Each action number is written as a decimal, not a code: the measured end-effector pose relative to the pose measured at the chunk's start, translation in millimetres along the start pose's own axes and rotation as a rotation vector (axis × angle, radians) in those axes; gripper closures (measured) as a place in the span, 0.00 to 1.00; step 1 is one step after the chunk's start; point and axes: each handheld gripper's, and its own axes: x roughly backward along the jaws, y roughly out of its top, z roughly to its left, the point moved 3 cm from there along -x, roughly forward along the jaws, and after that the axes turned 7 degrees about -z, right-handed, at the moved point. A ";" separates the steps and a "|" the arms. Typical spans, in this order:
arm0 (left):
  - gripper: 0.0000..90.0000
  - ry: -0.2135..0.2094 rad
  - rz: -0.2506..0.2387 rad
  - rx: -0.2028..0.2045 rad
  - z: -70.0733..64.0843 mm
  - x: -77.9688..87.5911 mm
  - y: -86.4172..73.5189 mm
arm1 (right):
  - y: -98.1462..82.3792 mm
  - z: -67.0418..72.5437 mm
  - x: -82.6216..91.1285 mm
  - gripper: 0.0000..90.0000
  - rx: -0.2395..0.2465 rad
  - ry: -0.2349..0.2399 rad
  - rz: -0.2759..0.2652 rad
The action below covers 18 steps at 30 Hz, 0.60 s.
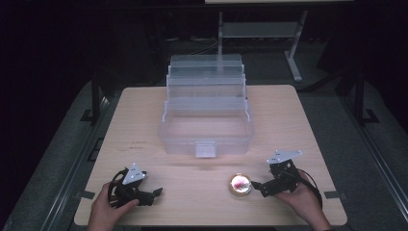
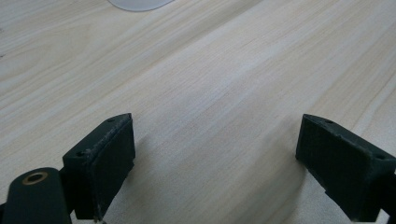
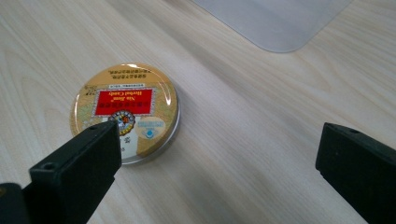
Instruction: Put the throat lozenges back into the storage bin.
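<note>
Left gripper (image 1: 153,194) low on the table (image 1: 144,115), jaws wide over bare wood; round tin (image 1: 240,185) flat near the front edge, label washed out by glare from above; right gripper (image 1: 257,186) just beside it, jaws wide, one jaw covering the tin's rim.

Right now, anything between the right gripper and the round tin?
Nothing visible. The right gripper is open, jaws apart, with the round tin lying flat just ahead by one jaw, bare table between. The clear organiser box sits farther back.
</note>
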 end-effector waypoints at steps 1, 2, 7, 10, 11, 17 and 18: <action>0.12 0.000 0.000 0.000 0.0 0.0 0.0 | 0.4 0.7 -0.6 0.00 0.000 0.003 0.000; 0.12 0.000 0.000 0.000 0.0 0.0 0.0 | 0.8 1.5 -1.3 0.00 0.002 0.005 0.002; 0.12 0.000 0.000 0.000 0.0 0.0 0.0 | 2.9 6.0 -4.4 0.00 0.011 0.019 0.008; 0.12 0.000 0.000 0.000 0.0 0.0 0.0 | 3.4 7.8 -5.6 0.00 0.014 0.023 0.011; 0.12 0.000 0.000 0.000 0.0 0.0 0.0 | 3.9 8.9 -6.8 0.00 0.020 0.026 0.012; 0.12 0.000 0.000 0.000 0.0 0.0 0.0 | 5.3 13.2 -10.5 0.00 0.026 0.039 0.018; 0.12 0.000 0.000 0.000 0.0 0.0 0.0 | 5.7 13.9 -11.2 0.00 0.029 0.041 0.018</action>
